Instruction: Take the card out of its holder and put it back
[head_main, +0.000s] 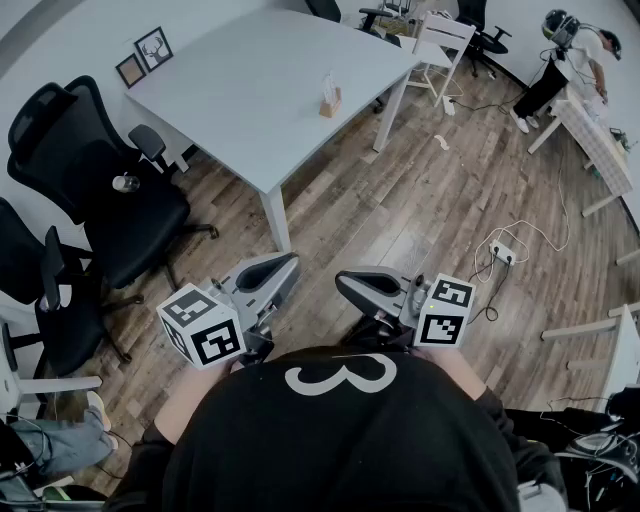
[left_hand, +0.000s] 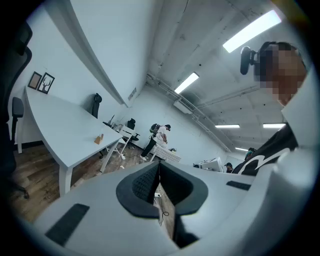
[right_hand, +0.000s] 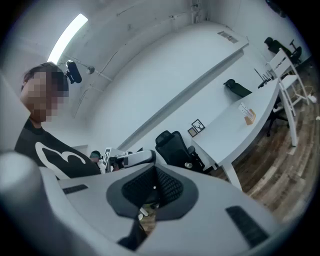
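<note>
A small wooden card holder with a pale card standing in it sits on the white table, far ahead of me. It also shows tiny in the left gripper view as the holder and in the right gripper view as the holder. My left gripper is held close to my chest, its jaws pressed together on nothing. My right gripper hangs beside it, also shut and empty. Both are well short of the table. The left gripper and right gripper show their dark pads meeting.
Black office chairs stand to the left of the table. A power strip with cables lies on the wooden floor at right. Another person bends over a white table at the far right. Two framed pictures lean on the wall.
</note>
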